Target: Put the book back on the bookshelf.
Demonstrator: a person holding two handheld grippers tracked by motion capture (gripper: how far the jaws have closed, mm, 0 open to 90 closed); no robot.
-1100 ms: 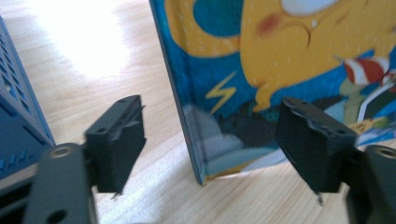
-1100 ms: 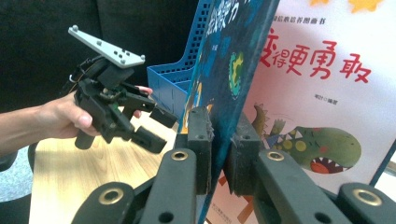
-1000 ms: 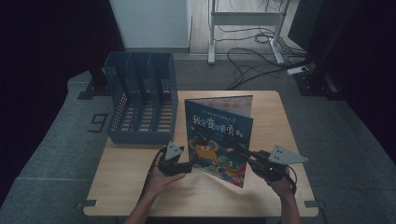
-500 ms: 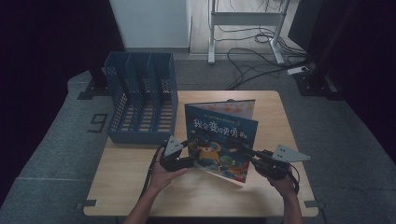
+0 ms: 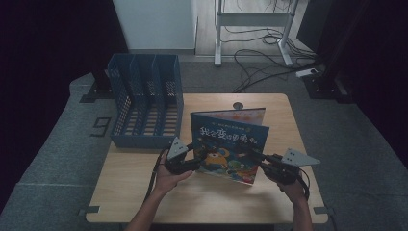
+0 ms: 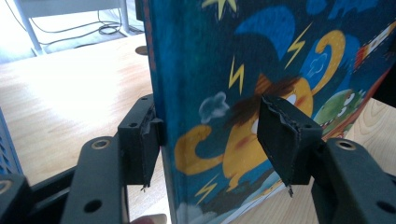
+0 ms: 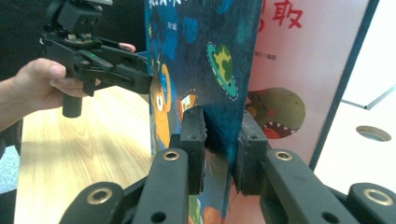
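The pale wooden desk carries a blue perforated plastic file rack with several slots, which stands well beyond the left jaws and plays no part in the hold yet. Between the two pairs of jaws stands the task's thing, a thin hardcover children's picture book with a dark blue illustrated cover — propped upright and slightly fanned open, its pink inner pages showing behind the front board. It looks light and stiff in the boards but floppy as a whole, with a glossy cover that could slide; I judge the best hold is low on the cover edges, close to the spine side, so the boards do not splay. The right gripper has its jaws closed tight on the cover's lower edge, one pad on each face. The left gripper has jaws about half open that have just been closing: the book's edge sits between them, the near pad against the back — the other pad seems just shy of the front.
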